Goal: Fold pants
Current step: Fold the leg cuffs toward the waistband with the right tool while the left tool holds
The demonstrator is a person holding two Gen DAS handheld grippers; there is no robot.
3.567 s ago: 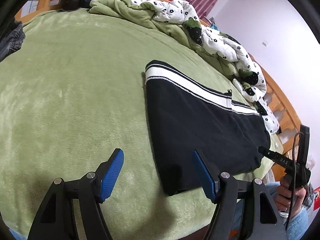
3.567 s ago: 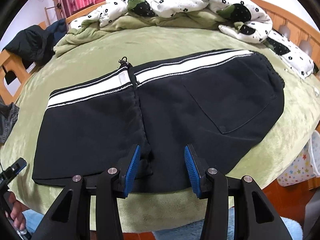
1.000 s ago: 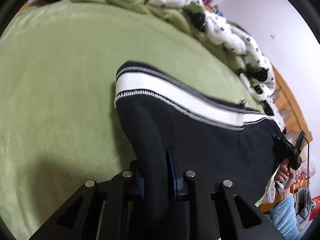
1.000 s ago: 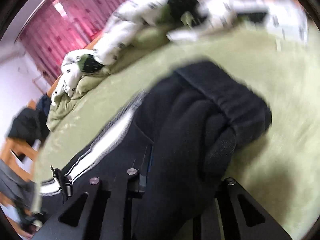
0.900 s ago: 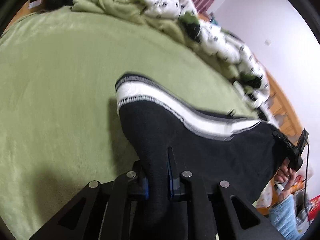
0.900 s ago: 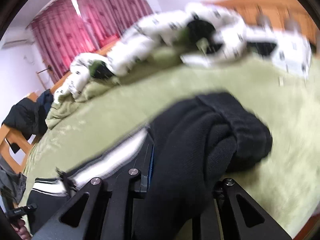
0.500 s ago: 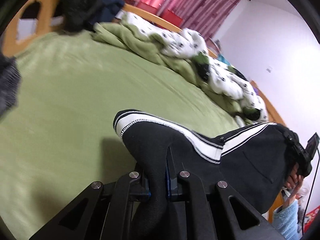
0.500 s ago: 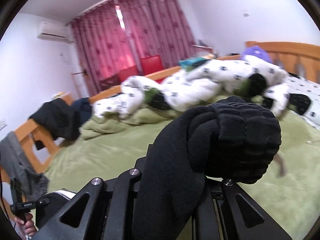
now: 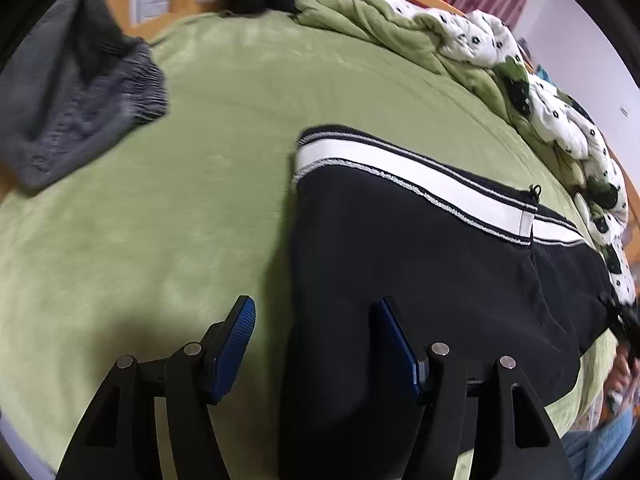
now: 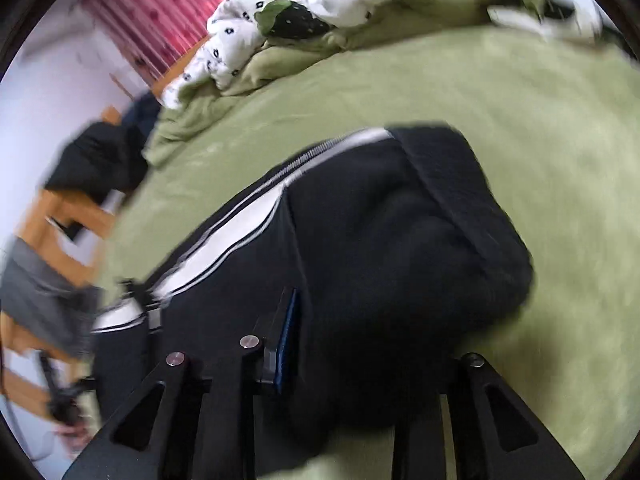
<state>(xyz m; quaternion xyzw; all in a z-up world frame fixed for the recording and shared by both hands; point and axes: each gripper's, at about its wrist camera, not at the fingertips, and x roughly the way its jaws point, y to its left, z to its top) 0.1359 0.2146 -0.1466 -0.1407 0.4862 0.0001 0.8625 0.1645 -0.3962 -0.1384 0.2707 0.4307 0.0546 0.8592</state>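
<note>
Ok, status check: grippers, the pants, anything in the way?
Left gripper opening, pads off the black pants. Right gripper opening, bunched pants fabric between its jaws. Pants on green blanket; grey garment lies apart, not in the way.

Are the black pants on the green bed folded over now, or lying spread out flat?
Folded: the black pants with white stripe lie doubled on the green blanket, layers overlapping.

Bare blanket (image 9: 208,200) left of pants (image 9: 420,248); grey garment (image 9: 80,108) beyond.
</note>
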